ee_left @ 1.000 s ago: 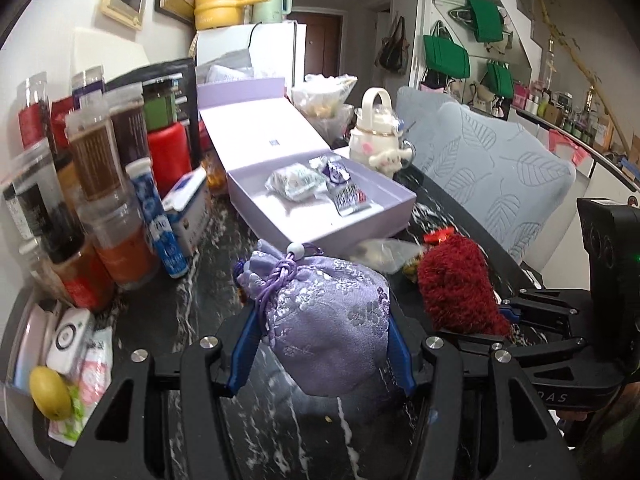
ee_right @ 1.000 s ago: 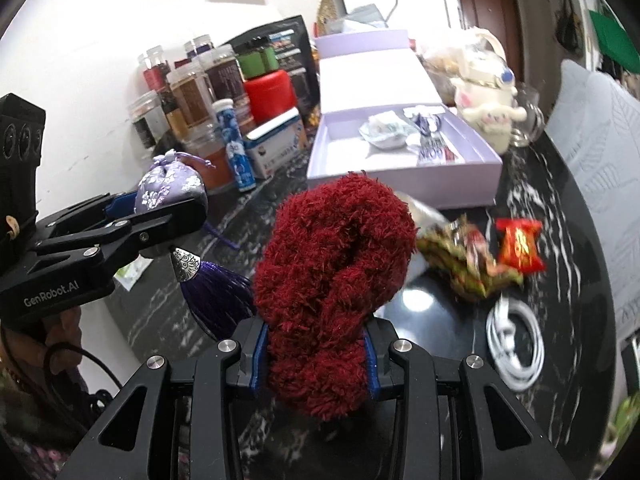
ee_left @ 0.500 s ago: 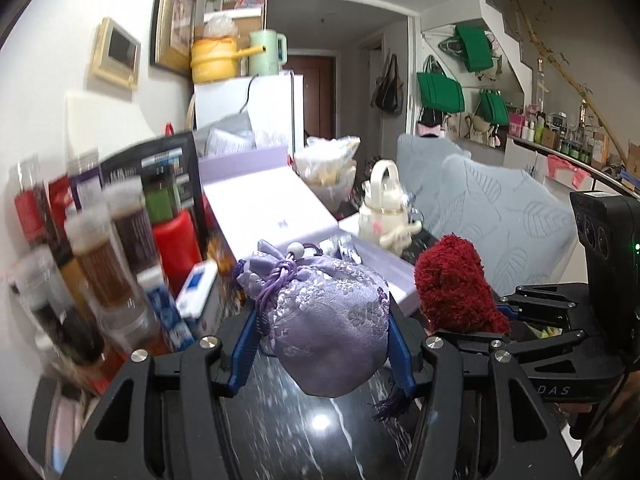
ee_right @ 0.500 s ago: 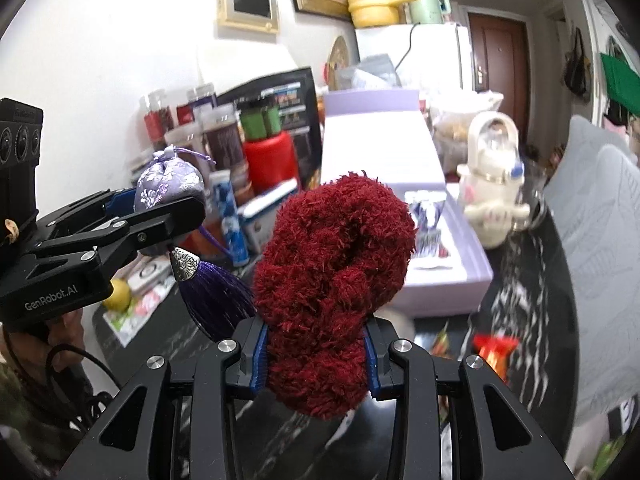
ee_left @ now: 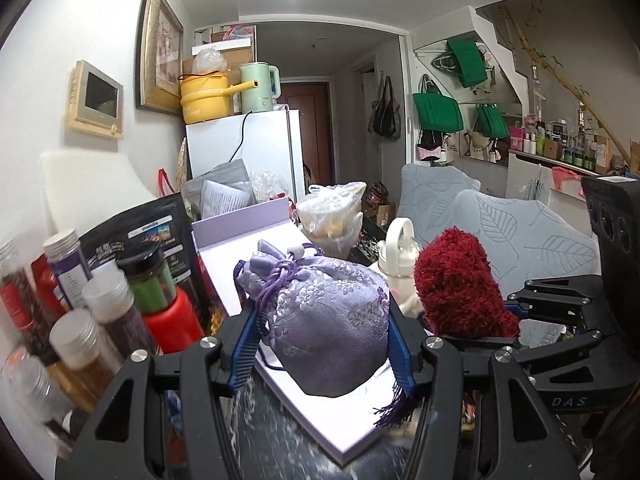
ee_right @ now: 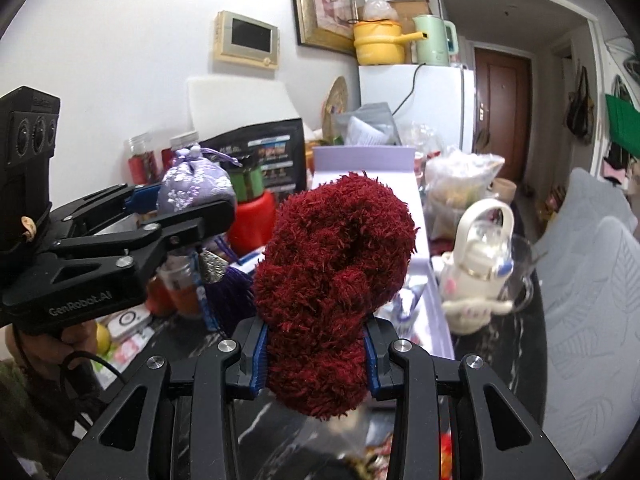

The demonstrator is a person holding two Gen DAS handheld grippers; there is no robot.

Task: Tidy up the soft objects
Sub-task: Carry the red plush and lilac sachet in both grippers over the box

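Lilac brocade fills the left wrist view: a drawstring pouch (ee_left: 328,324), knotted cord at its neck and a dark purple tassel (ee_left: 394,410) hanging beneath, is pinched between the blue pads of the left gripper (ee_left: 322,344). Its jaws are closed most of the way, pressing the pouch's sides in. To its right, the right gripper (ee_right: 316,360) has its jaws narrowed onto a fuzzy dark red bundle (ee_right: 332,280), possibly a rolled sock or yarn; the pile hides its form. Each gripper carries one soft item clear of the surface, side by side, apparently so both can be set down together in the open lilac box (ee_left: 320,412) just below and ahead.

The box sits on a black marble-patterned bench (ee_left: 276,440), its lid propped upright behind it. Spice jars (ee_left: 92,344) and a red bottle (ee_left: 172,324) crowd the left edge; a white kettle-shaped toy (ee_right: 478,264) stands right of the box. Behind are a white fridge (ee_left: 248,148) topped with a yellow pot and green kettle, a framed picture, a brown door, and green bags hung on the wall.
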